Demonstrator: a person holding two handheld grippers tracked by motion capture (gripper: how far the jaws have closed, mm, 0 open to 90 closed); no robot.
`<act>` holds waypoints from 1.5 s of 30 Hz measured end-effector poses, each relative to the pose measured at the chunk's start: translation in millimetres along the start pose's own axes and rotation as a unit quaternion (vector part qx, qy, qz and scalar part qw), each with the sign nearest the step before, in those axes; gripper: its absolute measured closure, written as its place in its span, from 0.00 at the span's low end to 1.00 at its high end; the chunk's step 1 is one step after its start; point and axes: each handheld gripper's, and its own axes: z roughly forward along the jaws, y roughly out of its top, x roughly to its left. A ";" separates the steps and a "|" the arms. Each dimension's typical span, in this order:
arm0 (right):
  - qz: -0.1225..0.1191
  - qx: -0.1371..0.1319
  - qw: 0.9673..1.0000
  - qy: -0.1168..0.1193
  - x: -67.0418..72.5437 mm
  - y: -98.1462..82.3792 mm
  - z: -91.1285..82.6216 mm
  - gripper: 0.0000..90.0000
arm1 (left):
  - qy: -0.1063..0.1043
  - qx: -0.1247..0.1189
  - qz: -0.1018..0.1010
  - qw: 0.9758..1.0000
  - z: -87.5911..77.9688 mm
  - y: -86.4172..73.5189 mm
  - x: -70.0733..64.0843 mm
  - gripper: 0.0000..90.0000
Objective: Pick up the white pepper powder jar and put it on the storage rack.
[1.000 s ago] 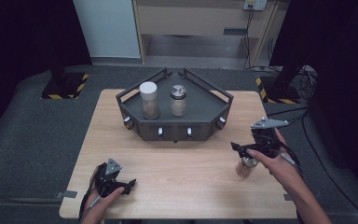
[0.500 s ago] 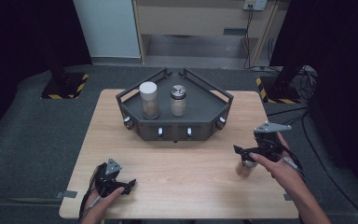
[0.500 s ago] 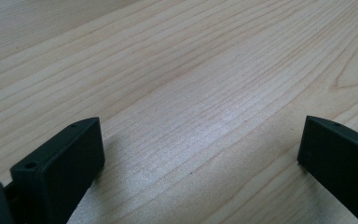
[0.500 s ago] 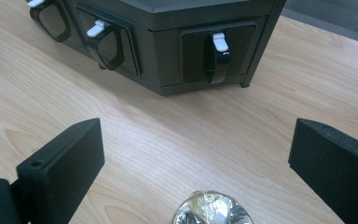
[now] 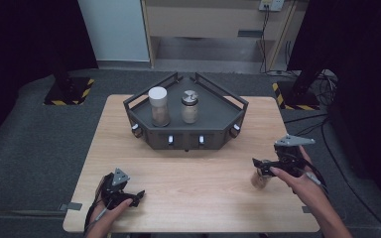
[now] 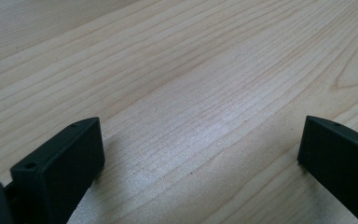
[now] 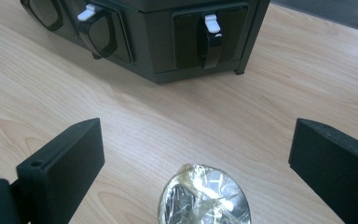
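Note:
A small jar with a crinkled foil top (image 7: 204,199) stands on the wooden table (image 5: 203,173) at the right. My right gripper (image 7: 196,149) hangs open just above it, one jaw on each side, touching nothing. From above, the same jar (image 5: 259,179) sits under the right gripper (image 5: 259,167). At the near left corner my left gripper (image 5: 135,197) rests low on the wood. Its jaws are spread wide, and the left gripper (image 6: 200,140) has only bare wood between them.
A dark grey angular rack (image 5: 186,131) stands at the table's far middle. It holds a white-lidded jar (image 5: 158,106) and a metal-lidded jar (image 5: 190,106). White levers (image 7: 211,23) line its front face. Bare wood lies between the rack and both grippers.
My right gripper has drifted slightly right and toward the near edge, still open over the foil-topped jar. The left gripper has stayed put.

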 end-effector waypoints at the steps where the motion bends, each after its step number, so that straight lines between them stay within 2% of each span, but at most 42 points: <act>1: 0.000 0.000 1.000 0.000 -0.1 -0.7 -0.1 0.04 | 0.000 0.000 0.000 1.000 0.0 0.0 0.0 0.00; 23: 0.004 0.004 1.000 0.008 -3.6 -21.7 -0.1 0.04 | 0.000 0.000 0.000 1.000 0.0 0.0 0.0 0.00; 45: 0.026 0.017 0.999 0.009 -8.8 -43.7 5.2 0.04 | 0.000 0.000 0.000 1.000 0.0 0.0 0.0 0.00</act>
